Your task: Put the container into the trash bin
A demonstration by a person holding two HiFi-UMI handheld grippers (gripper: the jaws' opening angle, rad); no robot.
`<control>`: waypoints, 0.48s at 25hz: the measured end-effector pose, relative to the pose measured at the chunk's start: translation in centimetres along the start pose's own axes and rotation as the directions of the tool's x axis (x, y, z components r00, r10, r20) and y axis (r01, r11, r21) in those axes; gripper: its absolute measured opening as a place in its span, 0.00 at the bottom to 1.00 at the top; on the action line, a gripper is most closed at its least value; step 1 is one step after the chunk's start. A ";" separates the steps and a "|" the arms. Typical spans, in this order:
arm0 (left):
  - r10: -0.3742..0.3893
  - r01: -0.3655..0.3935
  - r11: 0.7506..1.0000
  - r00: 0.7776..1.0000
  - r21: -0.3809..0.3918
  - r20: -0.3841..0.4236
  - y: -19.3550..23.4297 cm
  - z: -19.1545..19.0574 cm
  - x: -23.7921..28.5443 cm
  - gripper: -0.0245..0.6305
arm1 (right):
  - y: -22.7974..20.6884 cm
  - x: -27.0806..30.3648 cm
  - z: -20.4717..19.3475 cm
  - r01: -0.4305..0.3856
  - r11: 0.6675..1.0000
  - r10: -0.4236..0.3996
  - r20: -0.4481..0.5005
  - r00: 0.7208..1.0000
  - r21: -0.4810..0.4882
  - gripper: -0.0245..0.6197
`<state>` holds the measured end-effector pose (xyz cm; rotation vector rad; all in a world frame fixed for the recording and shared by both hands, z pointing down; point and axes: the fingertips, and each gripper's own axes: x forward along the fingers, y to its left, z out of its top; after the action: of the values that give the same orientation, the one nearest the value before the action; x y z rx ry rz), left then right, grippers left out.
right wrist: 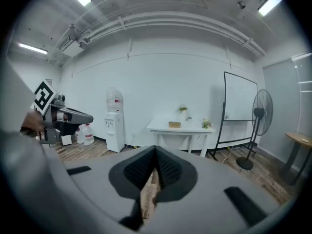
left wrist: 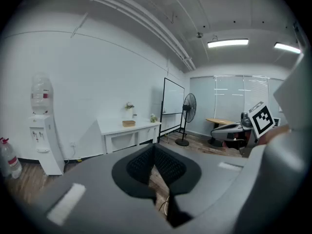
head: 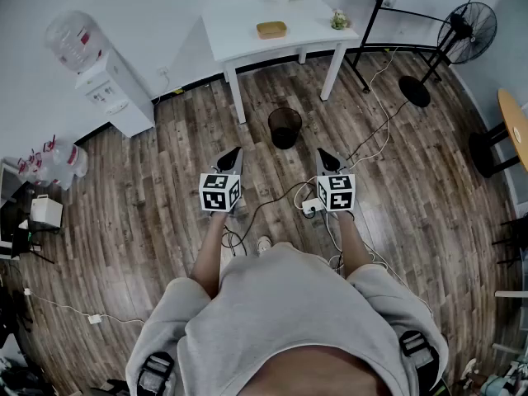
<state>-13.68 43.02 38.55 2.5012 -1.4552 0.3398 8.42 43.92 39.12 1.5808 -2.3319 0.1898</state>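
Observation:
The container (head: 271,30), a small tan box, sits on the white table (head: 247,23) at the far side of the room. It also shows in the left gripper view as the container (left wrist: 128,123) and in the right gripper view as the container (right wrist: 174,125). A black mesh trash bin (head: 285,127) stands on the wood floor in front of the table. My left gripper (head: 235,153) and right gripper (head: 326,157) are held side by side at waist height, short of the bin, both pointing toward the table. Both the left gripper (left wrist: 155,147) and the right gripper (right wrist: 156,150) are shut with nothing between the pads.
A water dispenser (head: 103,81) stands at the left wall with water bottles (head: 58,159) beside it. A standing fan (head: 466,31) and a whiteboard frame (head: 375,23) are at the right rear. Cables and a power strip (head: 312,207) lie on the floor near my feet. A round wooden table (head: 516,126) is at the right edge.

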 end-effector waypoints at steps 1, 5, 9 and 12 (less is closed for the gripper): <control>0.000 0.000 1.000 1.000 -0.001 -0.001 -0.1 -0.1 0.0 0.05 | 0.1 0.0 0.0 -0.002 1.000 0.002 0.000 1.000 -0.001 0.06; -0.003 0.003 1.000 1.000 -0.003 -0.004 -0.5 -0.3 0.2 0.05 | 0.0 0.0 -0.2 -0.010 1.000 0.010 -0.003 1.000 -0.005 0.06; -0.001 0.001 1.000 1.000 -0.008 -0.007 -0.9 -0.5 0.4 0.05 | 0.0 -0.1 -0.6 -0.017 1.000 0.017 -0.009 1.000 -0.007 0.06; 0.001 -0.001 1.000 1.000 -0.008 -0.007 -1.1 -0.5 0.6 0.05 | -0.3 -0.2 -0.8 -0.026 1.000 0.026 -0.004 1.000 0.002 0.06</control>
<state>-12.49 43.23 39.11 2.4905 -1.4528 0.3425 8.87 44.18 39.77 1.5503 -2.3501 0.2009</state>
